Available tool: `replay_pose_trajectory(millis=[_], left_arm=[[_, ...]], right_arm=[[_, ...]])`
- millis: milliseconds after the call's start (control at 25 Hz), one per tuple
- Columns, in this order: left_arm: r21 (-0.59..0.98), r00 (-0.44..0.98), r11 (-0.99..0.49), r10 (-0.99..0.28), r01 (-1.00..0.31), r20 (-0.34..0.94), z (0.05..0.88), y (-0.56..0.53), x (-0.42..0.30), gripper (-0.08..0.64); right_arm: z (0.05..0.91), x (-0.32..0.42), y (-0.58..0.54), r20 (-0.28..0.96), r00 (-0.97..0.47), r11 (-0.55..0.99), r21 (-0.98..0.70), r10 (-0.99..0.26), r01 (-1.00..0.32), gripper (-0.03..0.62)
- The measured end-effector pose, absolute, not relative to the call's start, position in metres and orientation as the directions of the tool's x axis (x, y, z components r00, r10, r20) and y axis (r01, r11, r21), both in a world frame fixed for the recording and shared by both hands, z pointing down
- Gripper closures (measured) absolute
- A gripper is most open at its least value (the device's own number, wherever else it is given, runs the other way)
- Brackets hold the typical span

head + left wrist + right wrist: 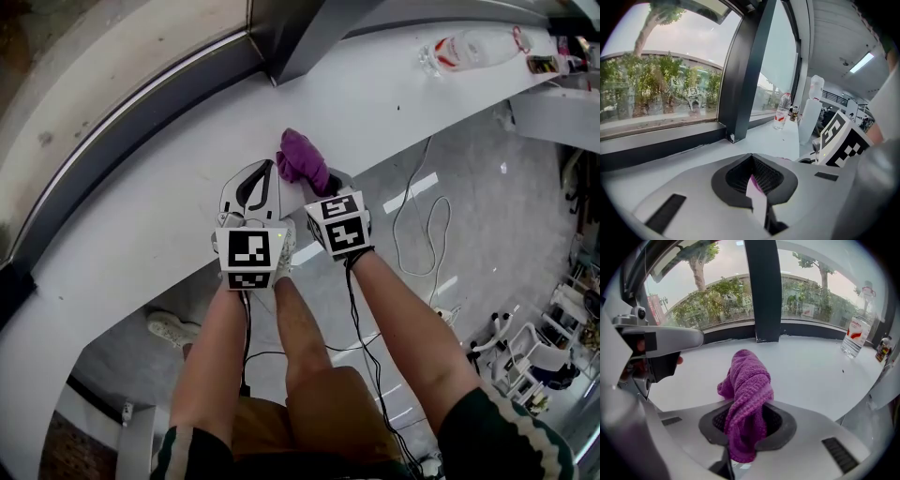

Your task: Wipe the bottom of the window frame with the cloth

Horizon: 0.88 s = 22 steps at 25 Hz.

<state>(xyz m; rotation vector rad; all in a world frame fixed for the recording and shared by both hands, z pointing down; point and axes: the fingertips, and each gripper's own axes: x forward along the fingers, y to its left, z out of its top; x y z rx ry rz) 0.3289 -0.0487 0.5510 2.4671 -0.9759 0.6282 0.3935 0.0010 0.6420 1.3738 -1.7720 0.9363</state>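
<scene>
Upright, the bottle point(854, 337) stands well apart from the right claw's point(742, 427) cloth point(746, 390).

Sill point(141, 216) seemingly open; bottle point(469, 49) far along.

cloth point(303, 159) in right gripper point(323, 183) on sill point(141, 225), left gripper point(262, 173) just left, bottle point(469, 49) far right, window frame point(141, 117) behind
</scene>
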Motion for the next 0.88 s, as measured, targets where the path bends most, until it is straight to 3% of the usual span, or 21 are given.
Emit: replay_pose_trajectory(millis=[880], left_arm=[[0.224, 0.664, -0.695, -0.464, -0.683, 0.586, 0.570, -0.001, 0.334, 0.554]], right_arm=[[0.639, 0.398, 0.053, 0.855, -0.224, 0.233, -0.125, -0.467, -0.964, 0.500]])
